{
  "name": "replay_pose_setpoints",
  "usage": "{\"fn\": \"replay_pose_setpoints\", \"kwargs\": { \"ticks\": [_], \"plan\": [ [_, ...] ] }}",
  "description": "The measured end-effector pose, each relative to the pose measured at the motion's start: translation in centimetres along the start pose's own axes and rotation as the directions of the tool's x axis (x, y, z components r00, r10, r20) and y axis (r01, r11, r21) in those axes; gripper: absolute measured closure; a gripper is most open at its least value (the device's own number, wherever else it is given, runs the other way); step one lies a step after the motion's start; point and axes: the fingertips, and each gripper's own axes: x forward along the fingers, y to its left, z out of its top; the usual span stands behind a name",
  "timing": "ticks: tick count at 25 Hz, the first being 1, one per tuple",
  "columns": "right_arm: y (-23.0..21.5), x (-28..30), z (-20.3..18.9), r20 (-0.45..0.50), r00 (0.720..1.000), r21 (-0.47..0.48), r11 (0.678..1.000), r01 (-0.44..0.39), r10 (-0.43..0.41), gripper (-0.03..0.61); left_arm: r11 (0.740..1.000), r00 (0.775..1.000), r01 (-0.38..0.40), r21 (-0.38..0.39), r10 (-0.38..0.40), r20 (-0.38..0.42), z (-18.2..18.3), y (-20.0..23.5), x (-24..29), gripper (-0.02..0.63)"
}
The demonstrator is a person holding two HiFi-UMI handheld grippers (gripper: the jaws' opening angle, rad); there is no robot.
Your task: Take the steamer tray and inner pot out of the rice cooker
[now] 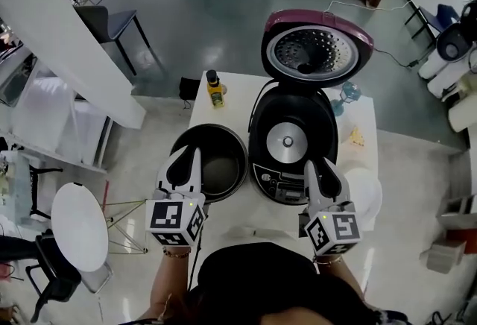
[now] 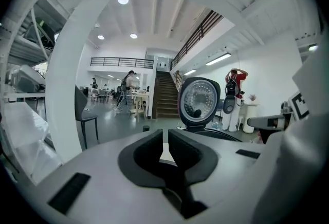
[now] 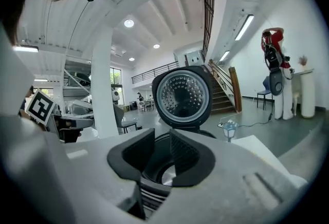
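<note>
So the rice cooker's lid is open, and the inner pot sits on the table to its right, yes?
Not quite. The rice cooker has its lid open, but the inner pot sits on the table to its left, as the head view shows.

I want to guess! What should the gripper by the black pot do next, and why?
Probably lower the inner pot onto the table beside the rice cooker: the left gripper seems shut on its rim, and the cooker is empty.
</note>
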Motion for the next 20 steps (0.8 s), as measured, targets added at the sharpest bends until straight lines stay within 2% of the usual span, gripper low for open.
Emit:
{"fn": "replay_pose_setpoints", "kwargs": {
  "ticks": [3, 9, 12, 20],
  "plan": [
    [-2.3, -1.3, 0.3, 0.008, 0.999, -0.009, 0.999, 0.036, -0.036, 0.505, 0.999, 1.0, 0.021, 0.04, -0.02, -0.009, -0.1, -2.7, -0.1, 0.581],
    [-4.9, -3.2, 0.8, 0.043, 0.997, 0.001, 0.997, 0.072, -0.072, 0.541, 0.997, 0.998, 0.065, 0.044, -0.065, 0.004, -0.4, -6.6, -0.4, 0.581],
    [-5.3, -3.7, 0.9, 0.048, 0.996, -0.001, 0.997, 0.075, -0.075, 0.554, 0.997, 0.998, 0.057, 0.061, -0.057, 0.001, -0.5, -7.3, -0.8, 0.583],
    [-5.7, -4.1, 0.9, 0.056, 0.996, -0.009, 0.997, 0.075, -0.074, 0.572, 0.997, 0.998, 0.058, 0.048, -0.057, -0.015, -1.3, -8.3, -1.1, 0.581]
  ]
}}
